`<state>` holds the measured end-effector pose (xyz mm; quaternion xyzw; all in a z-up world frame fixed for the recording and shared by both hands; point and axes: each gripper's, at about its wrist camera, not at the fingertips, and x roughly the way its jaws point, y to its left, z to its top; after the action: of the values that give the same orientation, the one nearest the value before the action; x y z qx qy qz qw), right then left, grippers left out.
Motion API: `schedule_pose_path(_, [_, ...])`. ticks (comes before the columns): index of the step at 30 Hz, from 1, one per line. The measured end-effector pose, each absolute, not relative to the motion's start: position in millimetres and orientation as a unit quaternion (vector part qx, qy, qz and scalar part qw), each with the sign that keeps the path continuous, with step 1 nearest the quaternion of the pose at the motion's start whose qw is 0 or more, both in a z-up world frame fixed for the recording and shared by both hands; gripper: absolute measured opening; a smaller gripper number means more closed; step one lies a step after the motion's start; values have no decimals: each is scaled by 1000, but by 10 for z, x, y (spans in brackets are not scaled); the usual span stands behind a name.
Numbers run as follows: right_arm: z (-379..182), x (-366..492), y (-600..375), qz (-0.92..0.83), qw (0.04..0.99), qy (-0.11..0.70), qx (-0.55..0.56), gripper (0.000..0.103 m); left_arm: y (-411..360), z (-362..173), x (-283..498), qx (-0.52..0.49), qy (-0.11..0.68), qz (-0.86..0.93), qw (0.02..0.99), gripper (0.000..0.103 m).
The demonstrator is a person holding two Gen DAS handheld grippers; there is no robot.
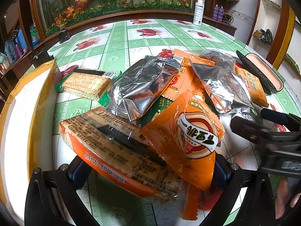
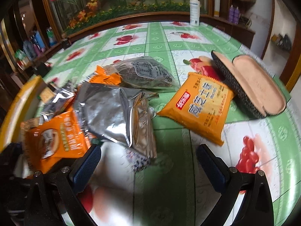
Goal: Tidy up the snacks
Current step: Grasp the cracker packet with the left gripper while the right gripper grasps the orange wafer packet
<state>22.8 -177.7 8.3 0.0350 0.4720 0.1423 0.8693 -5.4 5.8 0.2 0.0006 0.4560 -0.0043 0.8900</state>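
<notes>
At the far left of the left wrist view stands a white box (image 1: 22,113) edged in glossy yellow tape, its near wall just beside the snack heap. Next to it lies a flat cracker pack (image 1: 86,84) in clear film with green crimped ends, its ridged biscuits showing through. The left gripper (image 1: 148,171) has its jaws closed on two packets at once: a rectangular orange cracker pack (image 1: 116,156) with a clear window, and a glossy orange packet (image 1: 190,137) with a round printed logo and serrated ends, both lifted at a tilt above the patterned green-and-white surface (image 1: 120,45). Behind them rests a crumpled silver foil packet (image 1: 144,86), its skin creased and mirror-bright.

In the right wrist view a second silver foil pouch (image 2: 116,113) lies in the middle, and behind it a clear bag (image 2: 146,73) of dark contents. The right gripper (image 2: 148,162) hangs with jaws wide, holding nothing, its blue textured pads (image 2: 86,165) over bare cloth. Further right lies a pillow-shaped yellow-orange packet (image 2: 201,107), touching an open glasses case (image 2: 254,86), dark and pebbled outside, soft pink inside. A white spray bottle (image 2: 194,9) stands at the far edge.
</notes>
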Motion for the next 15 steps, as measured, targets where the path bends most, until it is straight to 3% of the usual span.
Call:
schedule_pose_path(5, [132, 114, -1966, 193, 849, 482, 100, 102, 102, 25, -187, 2, 472, -46, 881, 103])
schedule_pose_path(7, [200, 35, -2018, 198, 855, 469, 99, 94, 194, 81, -275, -25, 468, -72, 880, 93])
schedule_pose_path(9, [262, -23, -2024, 196, 864, 457, 86, 89, 281, 112, -381, -39, 471, -79, 878, 78])
schedule_pose_path(11, [325, -76, -2028, 195, 868, 448, 85, 89, 337, 129, -429, -51, 472, -90, 876, 70])
schedule_pose_path(15, [399, -161, -1952, 211, 873, 433, 81, 89, 419, 135, -503, -76, 469, -95, 875, 69])
